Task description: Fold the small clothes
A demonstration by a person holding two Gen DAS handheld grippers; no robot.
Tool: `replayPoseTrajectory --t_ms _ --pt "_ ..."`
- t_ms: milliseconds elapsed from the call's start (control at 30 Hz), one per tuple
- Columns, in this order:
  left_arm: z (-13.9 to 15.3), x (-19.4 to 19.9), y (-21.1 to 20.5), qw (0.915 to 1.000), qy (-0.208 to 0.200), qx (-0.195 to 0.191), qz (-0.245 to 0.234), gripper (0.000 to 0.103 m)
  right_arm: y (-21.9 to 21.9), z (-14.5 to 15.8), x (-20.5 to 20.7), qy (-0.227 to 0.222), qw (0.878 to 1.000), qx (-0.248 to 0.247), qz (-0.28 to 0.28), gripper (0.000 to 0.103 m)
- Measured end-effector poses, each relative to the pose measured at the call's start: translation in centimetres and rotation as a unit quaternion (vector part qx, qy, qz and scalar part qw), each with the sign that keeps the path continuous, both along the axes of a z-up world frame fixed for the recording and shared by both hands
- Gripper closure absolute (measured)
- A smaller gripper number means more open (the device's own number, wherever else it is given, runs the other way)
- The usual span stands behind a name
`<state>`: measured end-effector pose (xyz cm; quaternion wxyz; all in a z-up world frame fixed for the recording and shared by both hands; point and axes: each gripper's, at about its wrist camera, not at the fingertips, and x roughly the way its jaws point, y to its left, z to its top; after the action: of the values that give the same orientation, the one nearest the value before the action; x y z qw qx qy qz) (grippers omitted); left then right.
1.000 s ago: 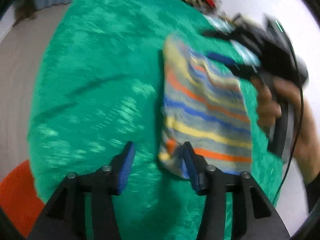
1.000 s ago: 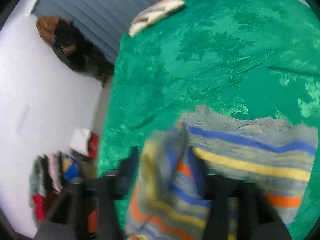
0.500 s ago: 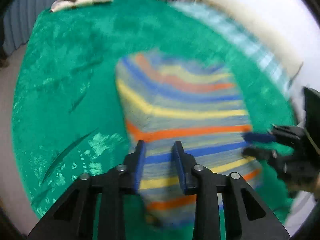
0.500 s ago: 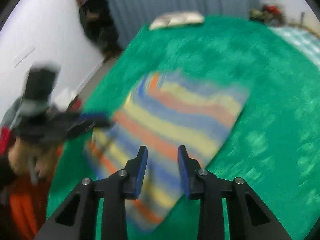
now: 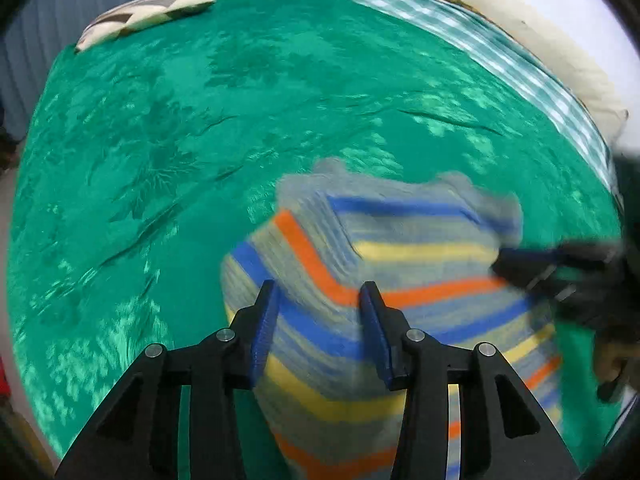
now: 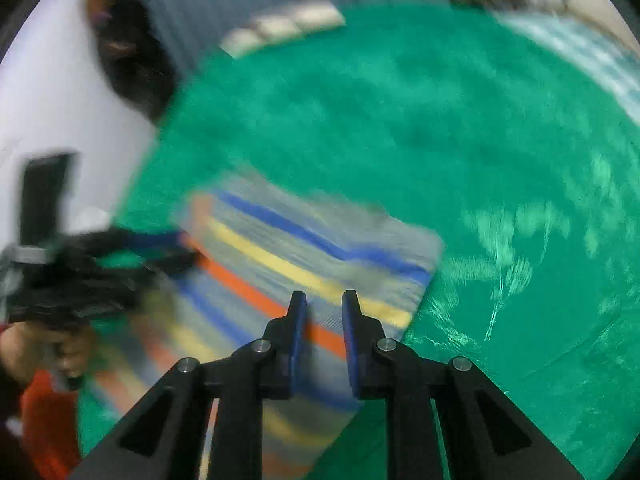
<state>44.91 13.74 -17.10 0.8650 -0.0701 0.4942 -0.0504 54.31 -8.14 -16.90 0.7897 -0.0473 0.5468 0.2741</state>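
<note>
1. The striped garment (image 5: 400,280) lies on the green bedspread (image 5: 240,100), at twelve o'clock from the left hand-held gripper (image 5: 318,332), whose fingers straddle it, parted.
2. The right hand-held gripper (image 6: 323,332), fingers narrowly parted, hovers over its right edge.
3. The stripes run across, nine to three o'clock.
4. No readable writing.

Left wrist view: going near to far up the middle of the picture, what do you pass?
left gripper with jaws apart → striped garment lying on the cover → bare green bed cover → patterned pillow at the far edge, off to the left.
</note>
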Motion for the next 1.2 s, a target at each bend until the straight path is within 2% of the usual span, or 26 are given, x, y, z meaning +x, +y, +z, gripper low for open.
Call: replayPoseTrajectory --t_ms 33,67,133,167,267,300,333,367,400,433,533,567,600,633,667,700,733,867,1000,1200 --pt "0.3 -0.1 0.1 1.0000 0.000 -0.004 0.003 0.058 0.0 -1.6 0.3 0.011 1.000 -0.016 -0.012 0.087" --pt "1.0 -0.7 0.3 1.0000 -0.003 -0.007 0.000 0.060 -0.3 -1.4 0.0 -0.003 1.000 -0.001 -0.025 0.086" --pt "2.5 -2.4 0.1 0.9996 -0.018 -0.013 -0.018 0.061 -0.8 0.3 -1.0 -0.017 0.999 0.010 -0.043 0.082" --pt "3.5 -4.5 0.1 0.9987 -0.028 -0.020 -0.039 0.060 -1.3 1.6 -2.3 -0.032 0.998 0.017 -0.042 0.082" --pt "4.6 -9.1 -0.6 0.9959 -0.035 -0.016 -0.081 0.060 -2.0 5.2 -7.6 -0.062 0.998 0.030 0.005 0.082" --pt "4.3 -11.7 -0.8 0.9951 -0.028 -0.007 -0.094 0.060 -2.2 5.7 -9.4 -0.058 0.998 0.035 0.020 0.082" --pt "3.9 -12.4 -0.9 0.9952 -0.019 0.002 -0.096 0.060 -2.3 6.0 -11.7 -0.047 0.997 0.044 0.040 0.082" --pt "2.8 -13.6 -0.9 0.9953 -0.001 0.021 -0.094 0.061 -2.4 5.9 -13.8 -0.038 0.997 0.051 0.052 0.082" --pt "1.3 -14.8 -1.0 0.9944 0.024 0.056 -0.087 0.068 -2.7 5.3 -15.7 -0.021 0.996 0.058 0.062 0.082" --pt "0.1 -15.6 -0.6 0.9935 0.035 0.081 -0.072 0.070 -2.9 3.6 -17.9 0.015 0.996 0.056 0.073 0.082" --pt "0.6 -17.6 0.7 0.9956 0.040 0.081 -0.022 0.074 -3.8 -0.1 -21.7 0.047 0.997 -0.003 0.056 0.088" --pt "1.4 -18.5 1.1 0.9971 0.039 0.065 -0.004 0.070 -4.7 0.6 -22.9 0.034 0.999 -0.002 0.030 0.087" --pt "2.3 -19.7 1.2 0.9986 0.033 0.040 0.010 0.056 -5.1 1.3 -23.5 0.026 1.000 -0.001 0.014 0.085" --pt "3.0 -20.8 1.1 0.9991 0.029 0.025 0.018 0.047 -5.6 2.9 -24.9 0.003 1.000 0.002 -0.008 0.081" --pt "3.9 -22.4 0.7 0.9993 0.018 0.014 0.029 0.034 -5.9 4.0 -26.1 -0.013 1.000 0.004 -0.019 0.070" --pt "4.4 -23.3 0.3 0.9993 0.012 0.011 0.034 0.028 -6.1 5.3 -27.5 -0.029 0.999 0.006 -0.030 0.060" --pt "5.0 -24.3 -0.2 0.9993 0.008 0.009 0.036 0.026 -6.3 6.7 -29.2 -0.047 0.998 0.008 -0.045 0.046" --pt "6.9 -27.4 -2.7 0.9989 0.005 0.021 0.042 0.025 -6.7 9.5 -33.2 -0.061 0.993 0.038 -0.088 0.038" --pt "8.4 -29.4 -4.0 0.9981 -0.011 0.045 0.040 0.022 -6.2 10.5 -34.9 -0.058 0.990 0.055 -0.112 0.034" --pt "10.2 -31.4 -4.5 0.9970 -0.030 0.062 0.036 0.021 -6.0 11.1 -37.4 -0.057 0.990 0.043 -0.118 0.033"
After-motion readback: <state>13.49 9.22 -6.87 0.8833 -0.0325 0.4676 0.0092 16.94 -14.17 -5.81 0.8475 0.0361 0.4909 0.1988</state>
